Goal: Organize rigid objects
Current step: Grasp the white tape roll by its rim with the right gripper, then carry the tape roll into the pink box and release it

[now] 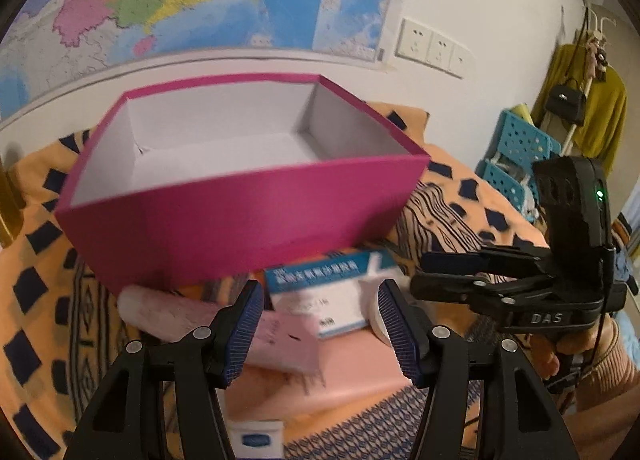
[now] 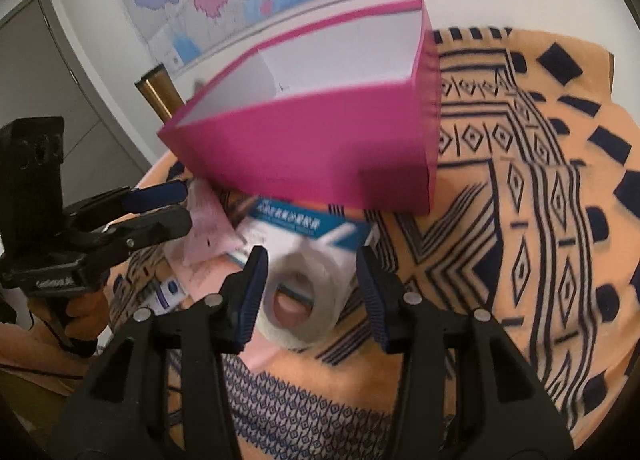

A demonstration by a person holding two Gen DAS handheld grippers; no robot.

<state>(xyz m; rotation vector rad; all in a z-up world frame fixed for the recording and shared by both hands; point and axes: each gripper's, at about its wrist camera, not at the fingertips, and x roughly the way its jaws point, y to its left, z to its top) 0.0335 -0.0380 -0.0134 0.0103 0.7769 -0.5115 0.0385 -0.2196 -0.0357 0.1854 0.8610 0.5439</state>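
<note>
Against the near wall of the magenta box (image 1: 240,215), on the orange patterned cloth (image 2: 520,219), the loose objects are gathered: a blue-and-white carton (image 2: 304,227) touching the box's base, a roll of white tape (image 2: 300,300) just in front of it, a pink paper packet (image 1: 280,340), a pale pink roll (image 1: 160,312) to its left, and a small white item with a blue label (image 1: 256,440) nearest the cloth's front edge. The box is seen open and white inside, with nothing in it, so sorting is judged barely begun and every item is left to be placed. The right gripper (image 2: 312,296) is held released around the tape roll, pads apart from it. The left gripper (image 1: 320,336) is likewise unclenched and empty, above the carton and packet.
</note>
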